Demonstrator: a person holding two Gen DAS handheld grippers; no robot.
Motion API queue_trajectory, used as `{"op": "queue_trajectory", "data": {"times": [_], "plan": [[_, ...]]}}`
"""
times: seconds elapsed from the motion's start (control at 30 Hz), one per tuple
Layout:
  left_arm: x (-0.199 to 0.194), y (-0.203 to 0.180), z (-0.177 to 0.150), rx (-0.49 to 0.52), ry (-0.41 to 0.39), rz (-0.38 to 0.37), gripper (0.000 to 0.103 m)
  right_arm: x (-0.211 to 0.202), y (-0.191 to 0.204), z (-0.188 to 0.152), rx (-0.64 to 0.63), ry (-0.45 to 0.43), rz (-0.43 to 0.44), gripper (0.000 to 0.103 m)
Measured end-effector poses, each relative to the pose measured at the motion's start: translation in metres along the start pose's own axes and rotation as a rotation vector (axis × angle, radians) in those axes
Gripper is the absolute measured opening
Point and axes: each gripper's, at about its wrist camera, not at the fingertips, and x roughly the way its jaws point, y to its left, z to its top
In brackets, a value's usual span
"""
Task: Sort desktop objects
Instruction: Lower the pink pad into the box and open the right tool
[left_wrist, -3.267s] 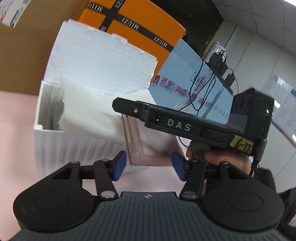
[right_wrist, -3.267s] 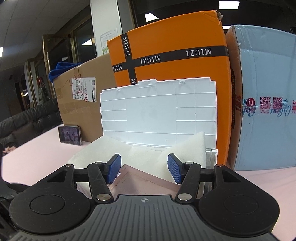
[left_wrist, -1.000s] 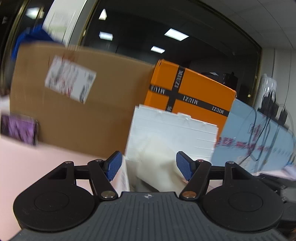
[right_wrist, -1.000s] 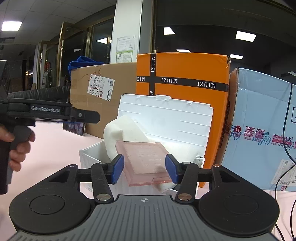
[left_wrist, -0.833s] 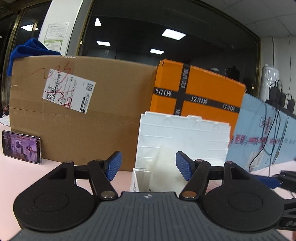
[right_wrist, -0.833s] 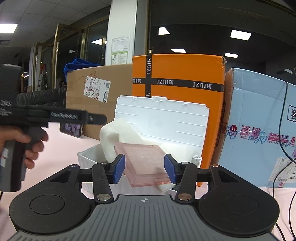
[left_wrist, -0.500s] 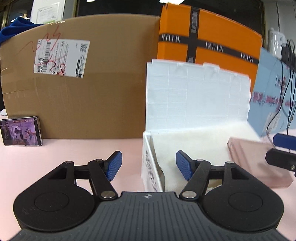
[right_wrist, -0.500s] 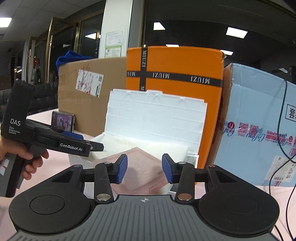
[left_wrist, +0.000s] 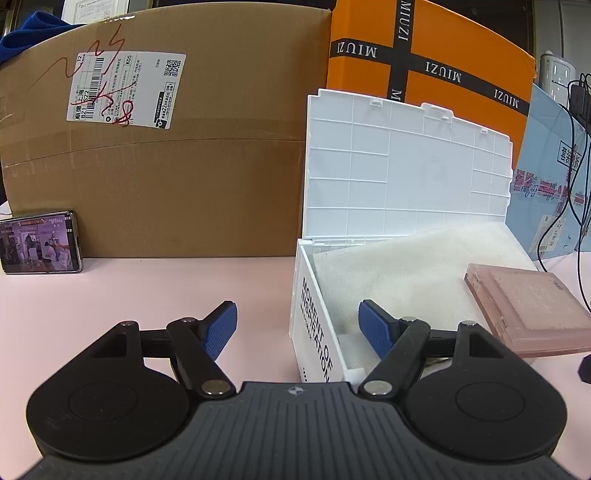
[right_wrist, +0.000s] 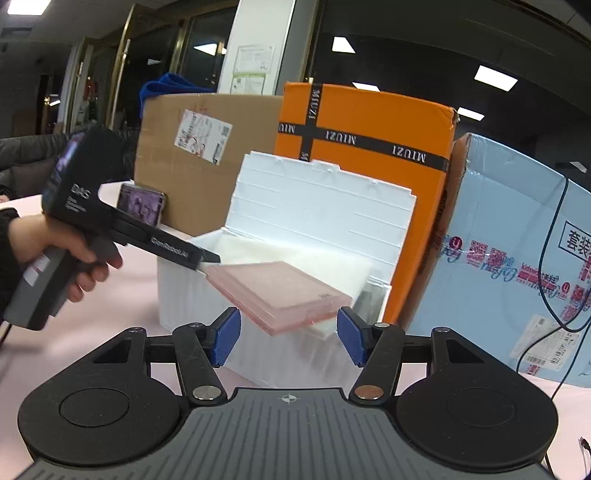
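A white plastic box (left_wrist: 314, 314) stands open with its lid (left_wrist: 406, 173) upright, and white foam (left_wrist: 406, 269) lies in it. A flat pink case (left_wrist: 524, 306) rests on the foam at the box's right edge. My left gripper (left_wrist: 297, 332) is open, astride the box's left wall, with nothing held. In the right wrist view the pink case (right_wrist: 280, 291) lies level just beyond my open right gripper (right_wrist: 289, 338), its near corner between the fingers but apart from them. The left gripper (right_wrist: 207, 258), held by a hand (right_wrist: 74, 254), points at the case's left corner.
A big cardboard box (left_wrist: 166, 166), an orange box (left_wrist: 443, 62) and a light blue box (right_wrist: 517, 266) stand close behind the white box. A phone (left_wrist: 38, 242) leans on the cardboard box. Black cables (left_wrist: 576, 221) hang at the right. Pink tabletop (left_wrist: 147, 295) lies to the left.
My right gripper's fingers have spread apart and no longer touch the pink case. The foam, earlier bunched up, lies flat. My left gripper has dropped closer to the box.
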Motion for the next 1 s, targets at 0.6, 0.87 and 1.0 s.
{"op": "queue_trajectory", "data": {"times": [0.6,0.87,1.0], "plan": [[-0.004,0.008,0.002,-0.046,-0.005,-0.037,0.073,0.063,-0.005,0.029,0.070,0.038,0.039,0.033],[-0.015,0.013,0.007,-0.116,-0.053,-0.084,0.082,0.059,-0.014,0.027,0.115,0.027,0.043,0.054],[-0.018,0.013,0.009,-0.149,-0.071,-0.101,0.089,0.053,-0.017,0.027,0.126,0.003,0.026,0.082]]}}
